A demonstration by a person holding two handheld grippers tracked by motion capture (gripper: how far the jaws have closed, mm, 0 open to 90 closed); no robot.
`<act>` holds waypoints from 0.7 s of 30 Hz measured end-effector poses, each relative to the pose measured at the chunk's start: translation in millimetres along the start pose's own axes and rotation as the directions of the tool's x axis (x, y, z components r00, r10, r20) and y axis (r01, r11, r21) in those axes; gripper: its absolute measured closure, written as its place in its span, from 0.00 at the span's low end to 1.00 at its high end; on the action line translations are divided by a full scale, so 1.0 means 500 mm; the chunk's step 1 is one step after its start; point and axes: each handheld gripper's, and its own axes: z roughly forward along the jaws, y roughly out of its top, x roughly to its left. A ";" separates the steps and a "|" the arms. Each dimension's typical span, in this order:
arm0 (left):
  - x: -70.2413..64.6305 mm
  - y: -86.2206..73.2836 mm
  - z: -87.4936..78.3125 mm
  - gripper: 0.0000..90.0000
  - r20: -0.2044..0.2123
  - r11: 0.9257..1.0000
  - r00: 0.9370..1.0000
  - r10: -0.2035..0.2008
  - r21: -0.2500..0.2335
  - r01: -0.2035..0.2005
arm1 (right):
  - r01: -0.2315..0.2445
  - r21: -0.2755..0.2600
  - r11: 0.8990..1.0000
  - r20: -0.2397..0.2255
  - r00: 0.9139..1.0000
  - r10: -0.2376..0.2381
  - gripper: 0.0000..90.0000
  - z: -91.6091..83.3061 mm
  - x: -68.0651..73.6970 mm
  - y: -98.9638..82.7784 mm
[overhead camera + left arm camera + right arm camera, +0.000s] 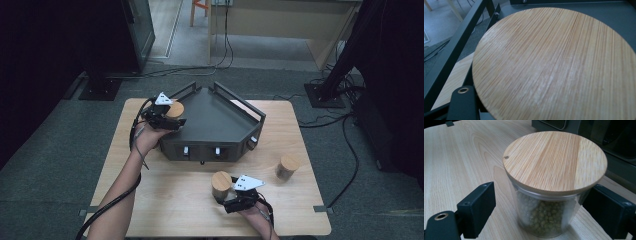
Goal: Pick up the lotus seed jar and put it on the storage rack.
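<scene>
Three jars with wooden lids are in play, and the work looks to be loading them into the dark tray [220,117] at the far middle of the desk [165,195].

The left tongs [170,119] hold one jar [174,109] at the tray's left rim; its lid [554,65] sits close under the left gripper view's camera, over the tray floor and just inside the rail. The tongs are clamped on this jar as tight as they go.

The right tongs [231,196] are at the second jar [221,184], which stands on the desk in front of the tray, near the person. Their black pads [477,207] stand apart, one each side of the glass, with a gap showing on the left; that jar [549,195], full of green beans, is bracketed but not yet gripped.

A third jar [287,166] waits on the desk off the tray's right front corner.

To do this step well, I judge the left jar should come down upright and clear of the rail until its base rests flat on the tray floor, and only then be let go. The right tongs should close on the glass below the lid, not on the lid, which may lift off. Squeeze evenly so the round wall does not slip sideways.
</scene>
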 end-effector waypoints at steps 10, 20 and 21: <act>-0.003 0.003 0.004 0.28 -0.011 1.000 1.000 0.003 0.002 -0.003 | 0.000 0.000 1.000 0.000 1.000 0.000 0.13 0.000 0.000 0.000; -0.004 -0.002 0.021 0.28 -0.016 1.000 1.000 -0.006 0.022 0.007 | 0.003 0.001 1.000 0.001 1.000 -0.003 0.13 0.000 0.001 0.000; -0.003 -0.003 0.022 0.28 -0.016 1.000 1.000 -0.008 0.022 0.008 | 0.002 0.001 1.000 0.000 1.000 -0.002 0.13 0.000 0.000 0.000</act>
